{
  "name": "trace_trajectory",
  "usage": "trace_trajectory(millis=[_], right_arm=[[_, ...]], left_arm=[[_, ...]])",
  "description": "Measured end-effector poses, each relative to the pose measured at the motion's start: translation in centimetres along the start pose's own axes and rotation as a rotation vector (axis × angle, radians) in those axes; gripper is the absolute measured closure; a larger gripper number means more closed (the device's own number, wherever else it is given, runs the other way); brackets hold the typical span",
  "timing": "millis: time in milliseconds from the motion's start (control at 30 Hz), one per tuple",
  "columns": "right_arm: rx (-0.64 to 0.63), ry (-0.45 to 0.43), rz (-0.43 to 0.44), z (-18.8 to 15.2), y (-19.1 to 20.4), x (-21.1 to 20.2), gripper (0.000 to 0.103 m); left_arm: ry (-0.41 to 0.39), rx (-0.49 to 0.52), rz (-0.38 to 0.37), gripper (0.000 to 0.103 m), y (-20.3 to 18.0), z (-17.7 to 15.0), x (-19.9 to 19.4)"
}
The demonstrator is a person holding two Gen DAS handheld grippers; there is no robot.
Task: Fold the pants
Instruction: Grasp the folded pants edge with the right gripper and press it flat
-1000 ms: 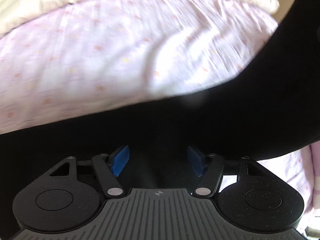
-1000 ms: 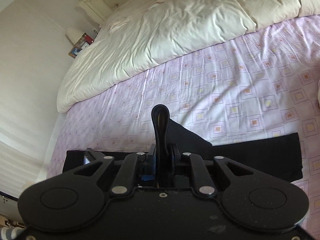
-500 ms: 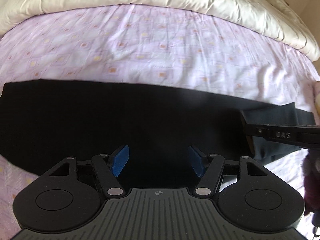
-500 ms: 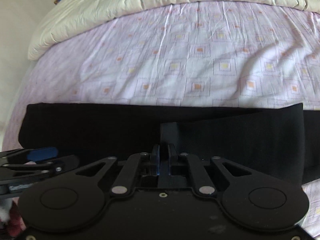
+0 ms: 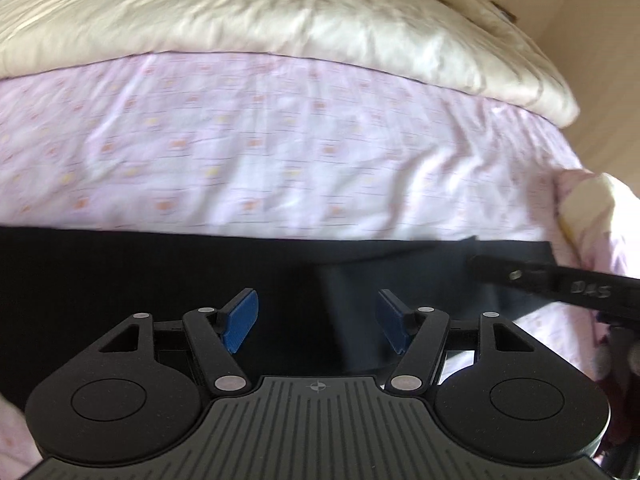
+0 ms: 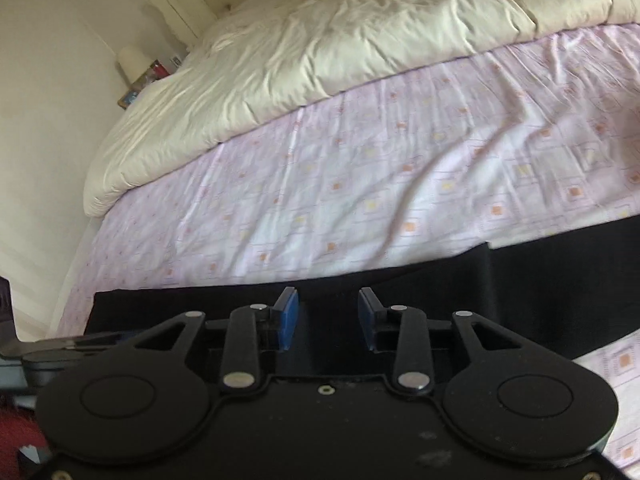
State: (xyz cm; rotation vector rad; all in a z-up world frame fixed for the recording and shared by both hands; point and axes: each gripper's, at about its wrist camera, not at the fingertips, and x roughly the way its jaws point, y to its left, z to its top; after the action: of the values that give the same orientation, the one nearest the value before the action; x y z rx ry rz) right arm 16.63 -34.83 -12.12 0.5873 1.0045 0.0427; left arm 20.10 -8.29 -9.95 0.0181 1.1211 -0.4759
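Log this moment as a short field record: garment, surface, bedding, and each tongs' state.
garment: black pants, lying flat in a long strip, one layer folded over
surface: pink patterned sheet
bedding: cream duvet bunched at the far side
left tongs: open, above the pants, empty
right tongs: just been opening, nothing pinched

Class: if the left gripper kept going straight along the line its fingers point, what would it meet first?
Most likely the black pants, which lie directly ahead of the open left gripper on the pink patterned bedsheet. Nothing shows between them, though depth is unclear.
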Motion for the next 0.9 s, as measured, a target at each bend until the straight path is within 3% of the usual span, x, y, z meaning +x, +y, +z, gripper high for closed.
trace_trajectory(millis=[33, 67, 167, 233, 367, 433, 500, 567, 733, 900], right_arm=[[0.008, 0.025, -0.014, 0.2, -1.4, 0.5, 0.094], [0.019, 0.052, -0.033, 0.4, -2.7, 1.3, 0.1], [0.042, 0.124, -0.129, 0.5, -5.9, 4.0, 0.1], [0.046, 0.153, -0.137, 0.3, -7.2, 4.9, 0.1], [0.056, 0.061, -0.064, 0.6, -8.7, 1.4, 0.091], [0.088, 0.01, -0.067, 1.0, -10.6, -0.9, 0.079], [0.11, -0.026, -0.119, 1.4, -13.2, -2.8, 0.078], [0.113, -0.044, -0.199, 1.9, -16.3, -4.1, 0.07], [0.149, 0.027, -0.276, 2.8, -22.9, -4.3, 0.066], [0.192, 0.097, -0.195, 2.7, -26.2, -3.0, 0.062]], left_arm=[[0.011, 0.015, -0.004, 0.04, -1.1, 0.1, 0.6], [0.024, 0.033, -0.005, 0.04, -2.2, 0.1, 1.5], [0.068, 0.072, 0.004, 0.04, -4.8, -0.2, 3.3], [0.091, 0.086, 0.009, 0.04, -6.1, -0.5, 4.1], [0.11, 0.137, 0.022, 0.04, -8.3, -0.5, 5.1], [0.118, 0.158, 0.019, 0.04, -9.4, -0.2, 5.8], [0.12, 0.171, 0.015, 0.04, -10.6, 0.3, 6.8], [0.119, 0.189, 0.009, 0.04, -11.8, 1.0, 8.1], [0.136, 0.251, 0.05, 0.04, -13.6, 1.9, 11.6], [0.176, 0.282, 0.084, 0.035, -13.7, 1.7, 14.4]])
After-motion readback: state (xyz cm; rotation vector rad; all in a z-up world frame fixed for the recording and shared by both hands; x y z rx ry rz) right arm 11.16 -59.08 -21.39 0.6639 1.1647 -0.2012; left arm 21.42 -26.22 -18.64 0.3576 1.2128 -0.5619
